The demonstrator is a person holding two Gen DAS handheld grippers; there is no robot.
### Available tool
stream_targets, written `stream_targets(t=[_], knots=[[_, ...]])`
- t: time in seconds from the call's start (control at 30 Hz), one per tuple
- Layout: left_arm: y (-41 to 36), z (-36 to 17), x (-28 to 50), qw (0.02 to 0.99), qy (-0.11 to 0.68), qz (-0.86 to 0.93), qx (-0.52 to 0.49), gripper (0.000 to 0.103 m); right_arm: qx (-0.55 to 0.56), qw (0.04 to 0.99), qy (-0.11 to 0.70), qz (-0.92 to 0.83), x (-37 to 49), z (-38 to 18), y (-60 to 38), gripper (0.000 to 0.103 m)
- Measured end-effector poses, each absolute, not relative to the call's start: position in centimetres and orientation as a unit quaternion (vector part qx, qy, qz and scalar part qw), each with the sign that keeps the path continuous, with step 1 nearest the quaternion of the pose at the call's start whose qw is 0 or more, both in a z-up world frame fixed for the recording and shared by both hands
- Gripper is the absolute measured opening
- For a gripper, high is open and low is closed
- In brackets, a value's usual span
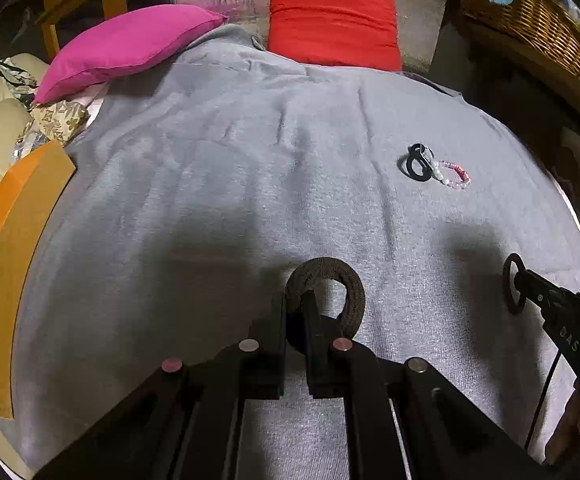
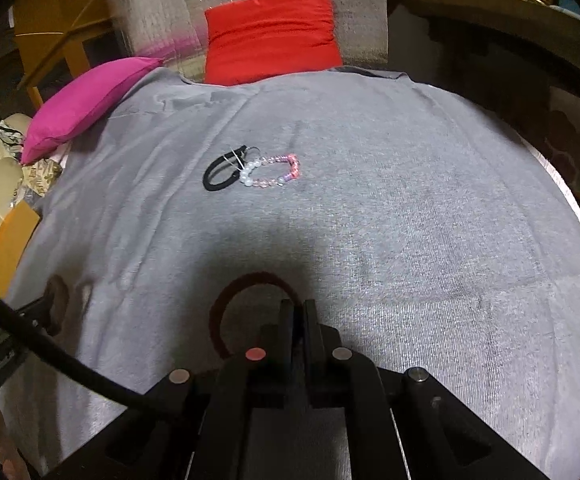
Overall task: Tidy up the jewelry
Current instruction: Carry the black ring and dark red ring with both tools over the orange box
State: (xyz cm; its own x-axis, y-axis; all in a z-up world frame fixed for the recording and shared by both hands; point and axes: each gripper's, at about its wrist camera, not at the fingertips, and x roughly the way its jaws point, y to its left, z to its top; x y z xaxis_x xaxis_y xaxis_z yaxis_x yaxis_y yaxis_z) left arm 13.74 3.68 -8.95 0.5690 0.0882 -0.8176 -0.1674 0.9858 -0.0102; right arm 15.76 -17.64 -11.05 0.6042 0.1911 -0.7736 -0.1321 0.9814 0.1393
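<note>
My left gripper (image 1: 298,300) is shut on a thick dark woven ring (image 1: 348,286) and holds it just above the grey cloth (image 1: 210,200). My right gripper (image 2: 299,308) is shut on a thin dark red ring (image 2: 226,300); it shows in the left wrist view (image 1: 520,280) with that thin ring (image 1: 510,284). A black elastic band (image 1: 416,166) and a pink and white bead bracelet (image 1: 456,174) lie touching on the cloth ahead; both show in the right wrist view, band (image 2: 218,174) and bracelet (image 2: 274,170).
A magenta cushion (image 1: 126,46) and a red cushion (image 1: 332,22) lie at the cloth's far edge. An orange box (image 1: 6,252) stands at the left. A wicker basket (image 1: 530,12) sits on a shelf at the far right.
</note>
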Motion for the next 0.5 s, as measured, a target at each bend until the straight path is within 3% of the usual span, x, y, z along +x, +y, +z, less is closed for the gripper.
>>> stream_targets(t=[0.5], knots=[[5.5, -7.3, 12.3, 0.894, 0.434, 0.095, -0.049, 0.008, 0.018, 0.9, 0.424, 0.1, 14.0, -9.1, -15.5, 0.005]])
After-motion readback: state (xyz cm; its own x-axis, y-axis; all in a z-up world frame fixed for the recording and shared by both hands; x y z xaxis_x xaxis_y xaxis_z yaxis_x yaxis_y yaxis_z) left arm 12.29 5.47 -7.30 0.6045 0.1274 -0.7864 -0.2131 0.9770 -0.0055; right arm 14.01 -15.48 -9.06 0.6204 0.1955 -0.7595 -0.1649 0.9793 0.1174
